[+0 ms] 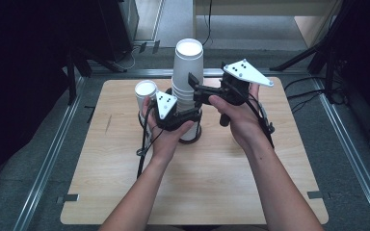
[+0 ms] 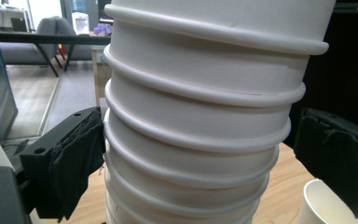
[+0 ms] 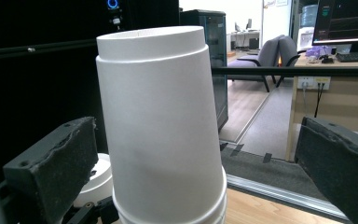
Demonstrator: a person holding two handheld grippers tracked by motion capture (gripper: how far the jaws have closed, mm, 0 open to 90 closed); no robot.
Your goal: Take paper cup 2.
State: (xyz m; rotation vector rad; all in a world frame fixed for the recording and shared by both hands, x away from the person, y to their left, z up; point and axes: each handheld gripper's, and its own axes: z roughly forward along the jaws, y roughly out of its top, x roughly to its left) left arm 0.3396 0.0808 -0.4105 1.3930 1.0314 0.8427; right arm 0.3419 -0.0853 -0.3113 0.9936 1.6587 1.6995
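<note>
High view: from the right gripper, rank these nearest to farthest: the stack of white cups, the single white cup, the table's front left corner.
1. Stack of white cups: just left of the right gripper, whose jaws reach toward it.
2. Single white cup: farther left, beyond the stack, beside the left gripper.
3. Table's front left corner: far off, near the person.

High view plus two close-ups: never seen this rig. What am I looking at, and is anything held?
No robot here: a person holds a two-jaw tool in each hand. The high view looks down on a wooden table. The close-ups come from cameras riding on each tool.

On the table stands a stack of upside-down white paper cups, with a single white cup beside it.

The left gripper brackets the stack's lower rims; one pad touches, the other stands clear. The right gripper has its jaws open around the top cup, not touching. Nothing is gripped yet.
</note>
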